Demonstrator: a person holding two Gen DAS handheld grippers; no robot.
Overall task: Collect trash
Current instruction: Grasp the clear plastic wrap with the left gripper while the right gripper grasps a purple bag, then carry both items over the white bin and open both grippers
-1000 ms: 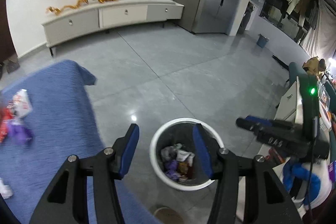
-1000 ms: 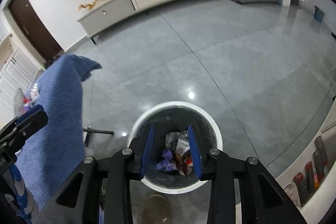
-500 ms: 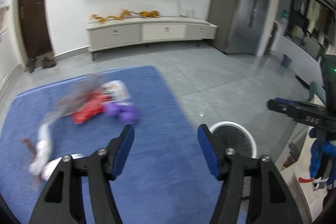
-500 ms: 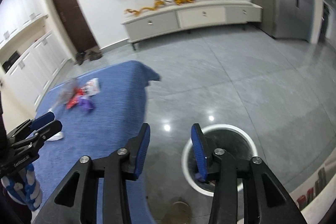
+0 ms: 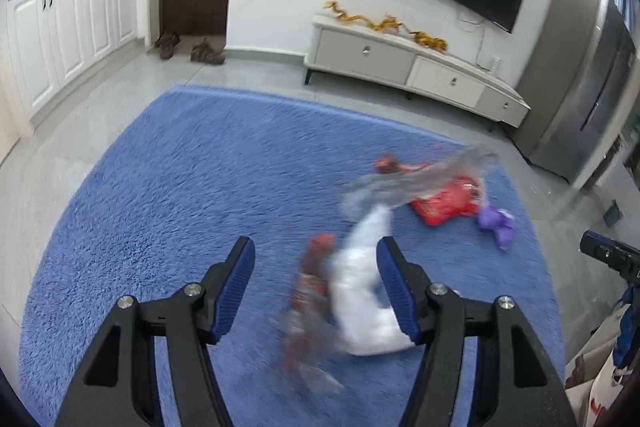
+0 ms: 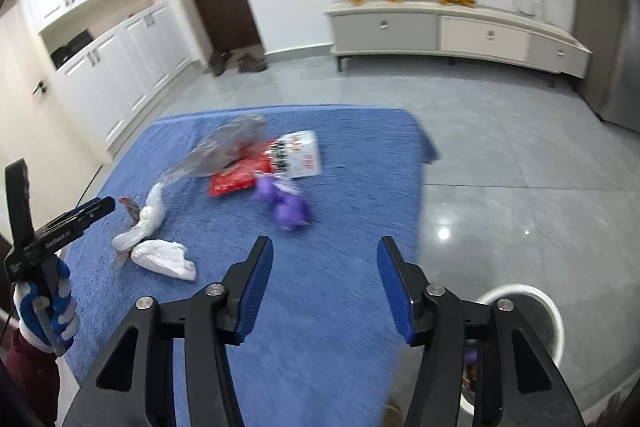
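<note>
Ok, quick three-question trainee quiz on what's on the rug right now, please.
1. True or false: the red flat plastic packet lies on the blue shaggy rug.
2. Which lies nearest the left tongs? A) purple crumpled wrapper B) white crumpled tissue C) white round trash bin
3. Fill in: the right tongs hold ____.

Key: 1 true; 2 B; 3 nothing, their jaws are opening over bare rug.
</note>
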